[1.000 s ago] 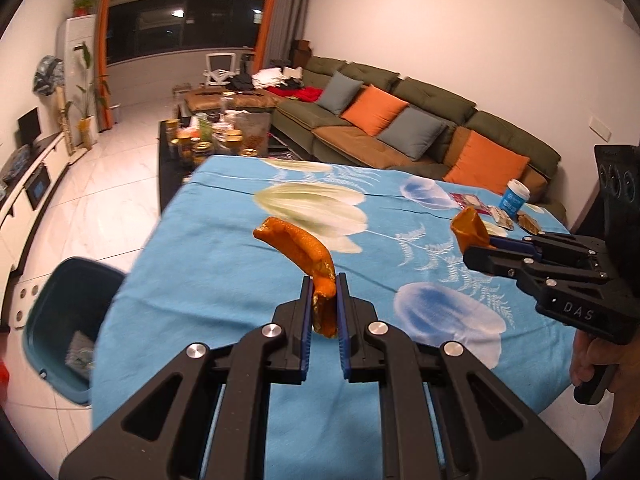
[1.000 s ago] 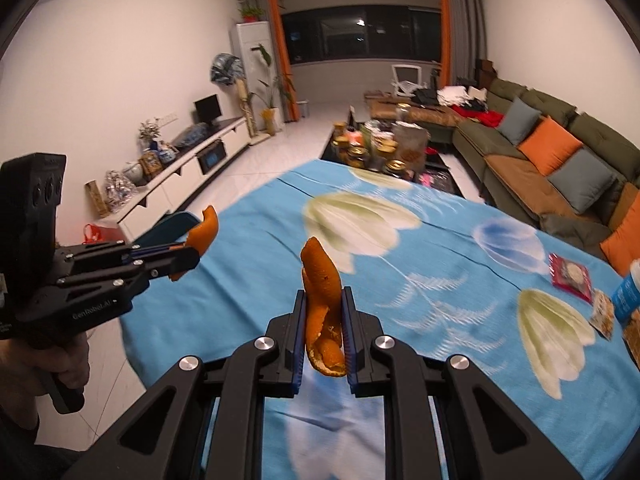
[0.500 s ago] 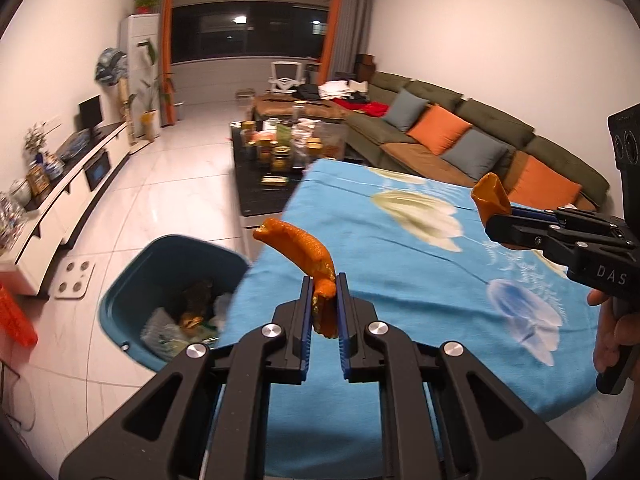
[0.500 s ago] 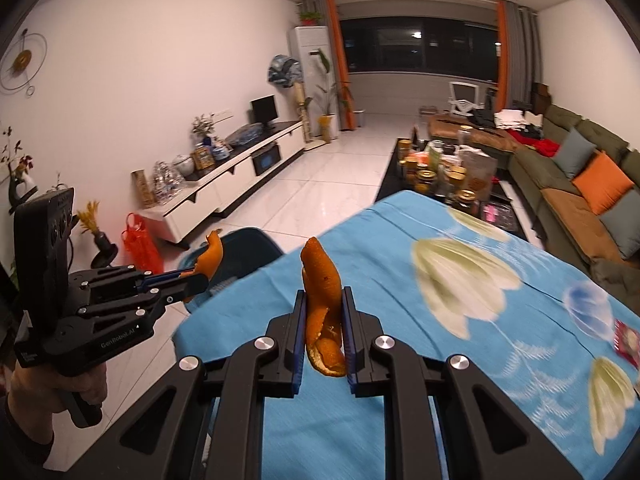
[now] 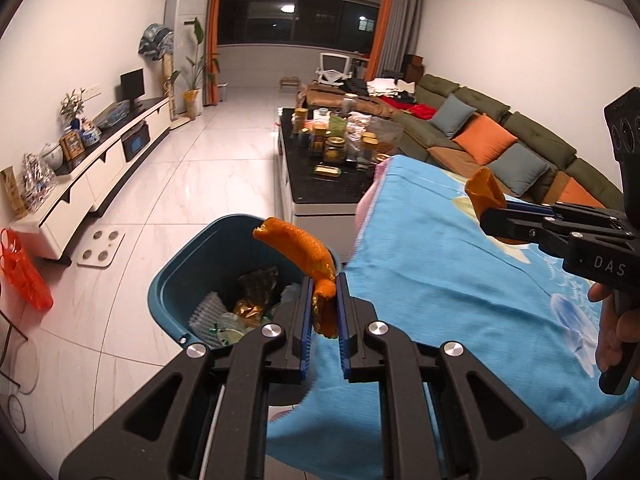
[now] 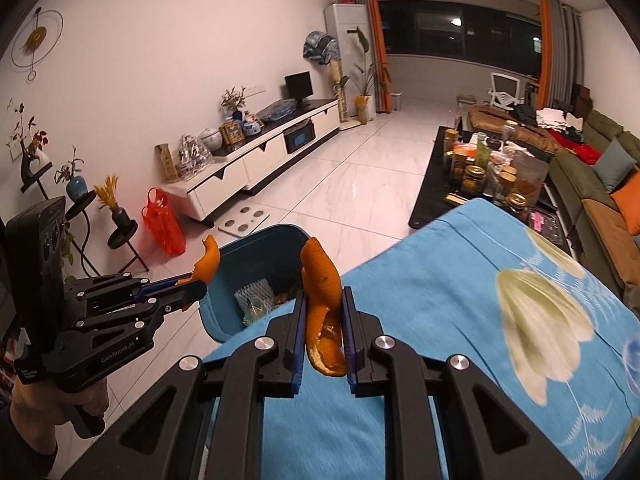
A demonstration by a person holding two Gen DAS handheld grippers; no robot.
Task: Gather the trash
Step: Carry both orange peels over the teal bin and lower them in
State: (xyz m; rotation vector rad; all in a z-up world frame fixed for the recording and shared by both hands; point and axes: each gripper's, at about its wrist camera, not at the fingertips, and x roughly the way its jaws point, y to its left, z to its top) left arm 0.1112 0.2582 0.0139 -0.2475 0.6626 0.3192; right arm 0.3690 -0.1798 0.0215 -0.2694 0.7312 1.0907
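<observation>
My left gripper (image 5: 323,304) is shut on a curved orange peel (image 5: 298,248) and holds it at the table's corner, right beside the teal trash bin (image 5: 176,276) on the floor. The bin holds wrappers and other trash. My right gripper (image 6: 323,320) is shut on a second orange peel (image 6: 320,280) above the blue tablecloth (image 6: 460,320), with the bin (image 6: 256,260) just ahead. The left gripper also shows in the right wrist view (image 6: 192,290), and the right gripper in the left wrist view (image 5: 490,220).
A black coffee table (image 5: 320,184) crowded with jars stands beyond the bin. A white TV cabinet (image 5: 92,176) lines the left wall, with a red bag (image 5: 24,272) and a white floor scale (image 5: 100,248) near it. A green sofa (image 5: 500,148) runs along the right.
Both grippers have swung left from over the table toward the bin, each still holding its peel. The bin is now close in front of both.
</observation>
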